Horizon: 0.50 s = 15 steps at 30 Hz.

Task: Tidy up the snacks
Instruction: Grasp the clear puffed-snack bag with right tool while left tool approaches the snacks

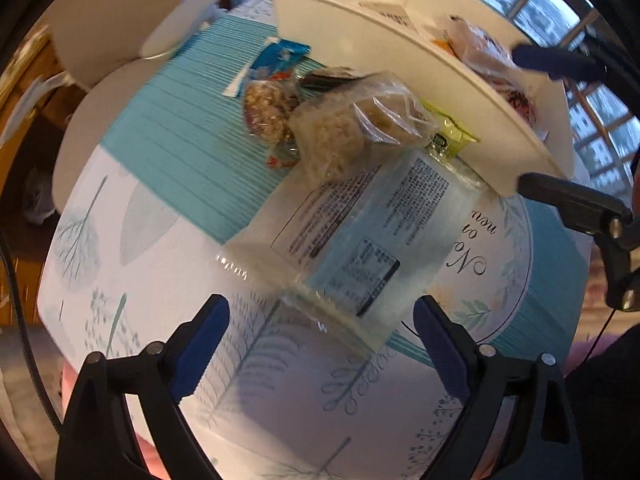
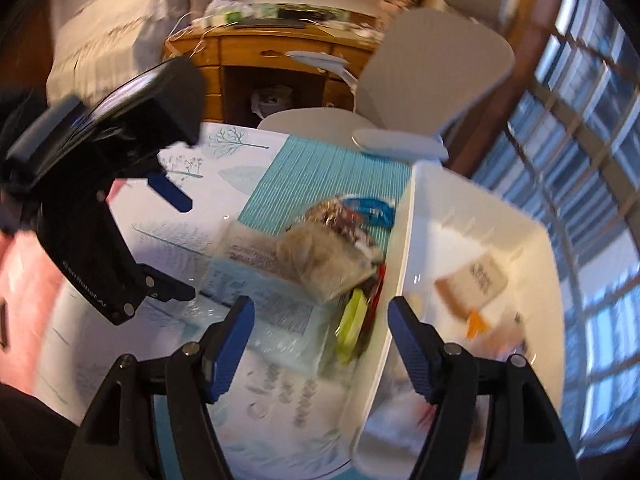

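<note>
Clear flat snack packet [image 1: 360, 236], long axis slanting toward white bin [image 1: 400, 76], right under wide-open, empty left gripper [image 1: 320, 344]. Right gripper [image 2: 320, 344] open too, straddling bin's rim.

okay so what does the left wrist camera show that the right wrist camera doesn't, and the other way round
Only the left wrist view shows the printed label on the big clear packet sharply, plus the round cereal snack in its wrapper.

Only the right wrist view shows the wooden desk behind the table and the small labelled packet lying inside the white bin.

Both show the white bin, the clear packet, the pile of snacks beside the bin, the teal placemat, a pale chair, and both grippers open: left gripper, right gripper.
</note>
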Motion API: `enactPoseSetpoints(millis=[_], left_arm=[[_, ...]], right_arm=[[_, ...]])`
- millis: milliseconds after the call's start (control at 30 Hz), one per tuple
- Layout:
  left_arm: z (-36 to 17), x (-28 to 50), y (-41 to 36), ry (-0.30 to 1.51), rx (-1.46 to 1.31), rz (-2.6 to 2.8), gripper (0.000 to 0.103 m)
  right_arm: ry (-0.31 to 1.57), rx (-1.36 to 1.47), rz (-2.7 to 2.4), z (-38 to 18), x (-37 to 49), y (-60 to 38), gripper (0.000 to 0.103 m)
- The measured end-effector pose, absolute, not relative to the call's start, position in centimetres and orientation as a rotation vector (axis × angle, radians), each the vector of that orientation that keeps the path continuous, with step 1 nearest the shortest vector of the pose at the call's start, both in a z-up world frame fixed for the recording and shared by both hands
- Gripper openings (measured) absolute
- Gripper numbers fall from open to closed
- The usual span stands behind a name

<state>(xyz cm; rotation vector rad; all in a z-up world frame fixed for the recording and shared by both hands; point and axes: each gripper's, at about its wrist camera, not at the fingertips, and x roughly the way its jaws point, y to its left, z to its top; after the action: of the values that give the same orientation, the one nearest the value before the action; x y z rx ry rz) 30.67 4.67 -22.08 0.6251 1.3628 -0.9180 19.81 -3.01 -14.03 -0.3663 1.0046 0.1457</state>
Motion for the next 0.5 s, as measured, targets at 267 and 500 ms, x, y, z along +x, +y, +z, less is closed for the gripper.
enactPoseSetpoints(millis=[267,500], left_arm=[[-24.4,32.2,2.7,1.397,0.693,-0.945,0.097],[-26.0,32.6,1.5,1.421,0.714,-0.983,0.101]], right_arm=[[1.012,-0.596,0.149,-17.2,21.0,-1.2,0.069],[1.016,-0.696,0.152,-19.1,21.8,-0.9,0.065]])
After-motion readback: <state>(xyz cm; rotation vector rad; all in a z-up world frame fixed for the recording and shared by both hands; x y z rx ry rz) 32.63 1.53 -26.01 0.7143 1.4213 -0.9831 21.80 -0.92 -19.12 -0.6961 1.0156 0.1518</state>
